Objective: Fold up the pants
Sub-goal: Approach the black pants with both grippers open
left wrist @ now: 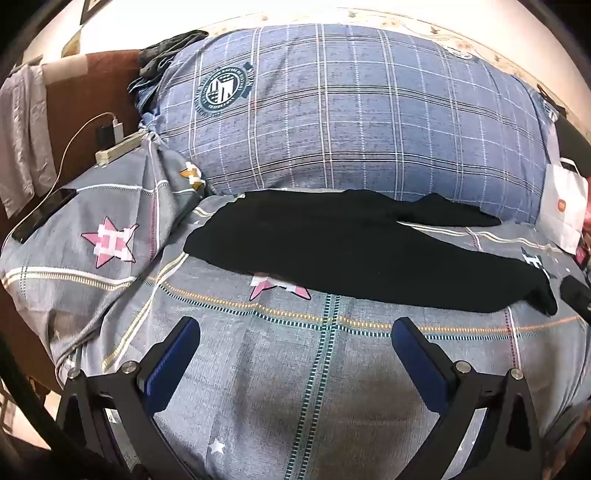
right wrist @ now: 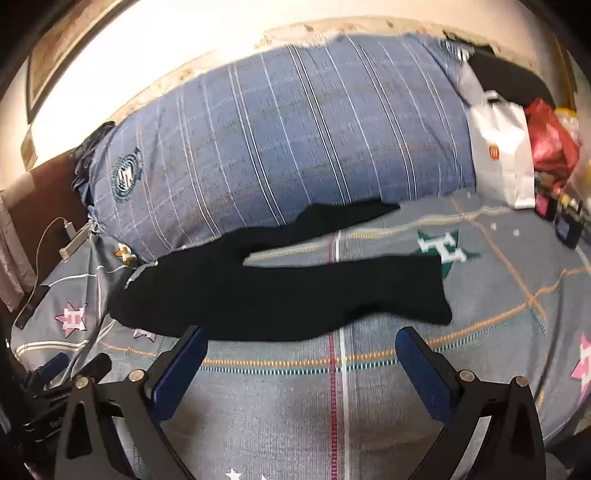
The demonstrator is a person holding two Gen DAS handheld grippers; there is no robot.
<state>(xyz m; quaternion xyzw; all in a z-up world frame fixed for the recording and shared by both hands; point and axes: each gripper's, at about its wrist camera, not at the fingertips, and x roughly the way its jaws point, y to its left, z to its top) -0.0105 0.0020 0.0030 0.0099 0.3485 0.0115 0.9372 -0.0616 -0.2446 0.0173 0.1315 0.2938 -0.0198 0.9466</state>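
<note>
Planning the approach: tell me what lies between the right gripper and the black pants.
Only bare grey plaid bedsheet between right gripper and black pants, per the right wrist view.

Even indoor light, moderately bright. Wall (left wrist: 155, 22) blown out to white glare. Strong fisheye bending and dark corners. Right view smeared by motion blur; black pants (right wrist: 280, 291) lose all detail.

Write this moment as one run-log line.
pants: flat on bed, legs apart | left gripper: open, empty | right gripper: open, empty | fold: not begun
</note>
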